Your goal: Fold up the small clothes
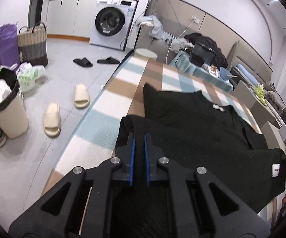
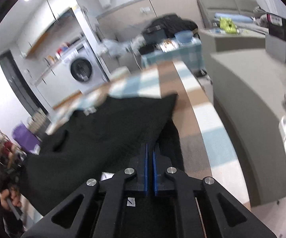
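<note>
Across the checked desk (image 1: pixel 111 99), well this side of the washing machine (image 1: pixel 111 22), lies the black garment (image 1: pixel 192 123), spread over the brown, pale blue and white squares. Its near hem is lifted off the desk and hangs between the two tongs; the far part lies flat, with two pointed corners aimed toward the washing machine end.

Left tongs (image 1: pixel 139 136) clenched on the hem's left end, dark cloth bunched between the blue pads. Right tongs (image 2: pixel 150 148) clenched on the right end likewise; that view is blurred, but cloth passes into the narrow gap.

Key relation: the garment runs forward from both tongs, long axis toward the washing machine, held edge crosswise to it. Neither hand is nearer; the grips look level. Judgement: the fold should carry the held hem forward over the flat part.

Fabric: ribbed knit, matt, limp, draping in soft folds. Small white label (image 1: pixel 275 169) on the lifted edge; another pale tag (image 1: pixel 218 107) near the far neckline.
</note>
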{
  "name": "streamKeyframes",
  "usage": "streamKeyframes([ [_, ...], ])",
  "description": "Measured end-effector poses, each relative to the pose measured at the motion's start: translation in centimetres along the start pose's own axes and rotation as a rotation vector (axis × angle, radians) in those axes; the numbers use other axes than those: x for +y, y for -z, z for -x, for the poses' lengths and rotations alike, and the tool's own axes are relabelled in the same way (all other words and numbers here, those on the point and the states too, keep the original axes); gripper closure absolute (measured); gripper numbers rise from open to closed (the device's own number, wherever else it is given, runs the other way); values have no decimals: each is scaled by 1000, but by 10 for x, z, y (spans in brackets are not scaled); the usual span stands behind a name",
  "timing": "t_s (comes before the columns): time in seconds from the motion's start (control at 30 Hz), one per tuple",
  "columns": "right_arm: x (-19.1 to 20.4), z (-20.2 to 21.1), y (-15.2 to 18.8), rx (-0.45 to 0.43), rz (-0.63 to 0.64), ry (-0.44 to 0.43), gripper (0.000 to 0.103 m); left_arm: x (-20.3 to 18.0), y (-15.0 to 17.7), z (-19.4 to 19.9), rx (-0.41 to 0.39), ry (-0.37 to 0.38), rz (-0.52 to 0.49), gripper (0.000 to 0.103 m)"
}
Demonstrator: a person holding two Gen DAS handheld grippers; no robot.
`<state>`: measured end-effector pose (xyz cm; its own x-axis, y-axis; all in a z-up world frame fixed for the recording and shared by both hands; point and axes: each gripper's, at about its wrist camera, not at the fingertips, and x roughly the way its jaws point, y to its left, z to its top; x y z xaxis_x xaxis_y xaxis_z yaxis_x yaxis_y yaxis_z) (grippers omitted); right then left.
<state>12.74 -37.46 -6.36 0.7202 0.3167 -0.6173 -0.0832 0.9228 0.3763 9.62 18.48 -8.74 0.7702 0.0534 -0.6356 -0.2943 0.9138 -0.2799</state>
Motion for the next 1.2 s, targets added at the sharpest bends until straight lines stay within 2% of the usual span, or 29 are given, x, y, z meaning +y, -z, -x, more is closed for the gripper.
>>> streamKeyframes([
  [0.1, -1, 6, -10, -58, -30, 25, 100, -4, -10, -3, -17, -10, -3, 98],
  [0.17, -3, -4, -13, -48, -40, 64, 100, -4, -15, -16, -1, -27, 7, 98],
  [0.2, -5, -12, -13, -27, -52, 88, 100, -4, -15, -24, 18, -47, 16, 98],
  [0.33, -15, -41, -6, 78, -91, 163, 100, 1, -15, -49, 89, -48, 46, 97],
  [0.4, -20, -44, -2, 108, -108, 164, 95, 4, -13, -50, 102, -69, 57, 85],
  [0.47, -26, -37, 1, 112, -138, 153, 75, 7, -11, -46, 105, -89, 60, 61],
  [0.5, -30, -31, 4, 110, -154, 143, 57, 8, -10, -41, 94, -96, 54, 57],
  [0.63, -49, 1, 20, 112, -232, 101, 51, 12, 0, -18, 77, -89, 40, 42],
  [0.7, -58, 16, 33, 127, -282, 70, 47, 15, 8, -7, 82, -79, 46, 39],
  [0.77, -66, 27, 46, 152, -327, 36, 47, 18, 17, 1, 99, -68, 55, 38],
  [0.9, -68, 42, 66, 170, -354, -94, 47, 21, 33, 11, 143, -41, 82, 38],
  [1.0, -61, 41, 68, 178, -348, -164, 47, 23, 43, 17, 135, -42, 98, 38],
  [1.2, -27, 50, 58, 150, -207, -254, 47, 22, 59, 29, 157, -42, 104, 38],
])
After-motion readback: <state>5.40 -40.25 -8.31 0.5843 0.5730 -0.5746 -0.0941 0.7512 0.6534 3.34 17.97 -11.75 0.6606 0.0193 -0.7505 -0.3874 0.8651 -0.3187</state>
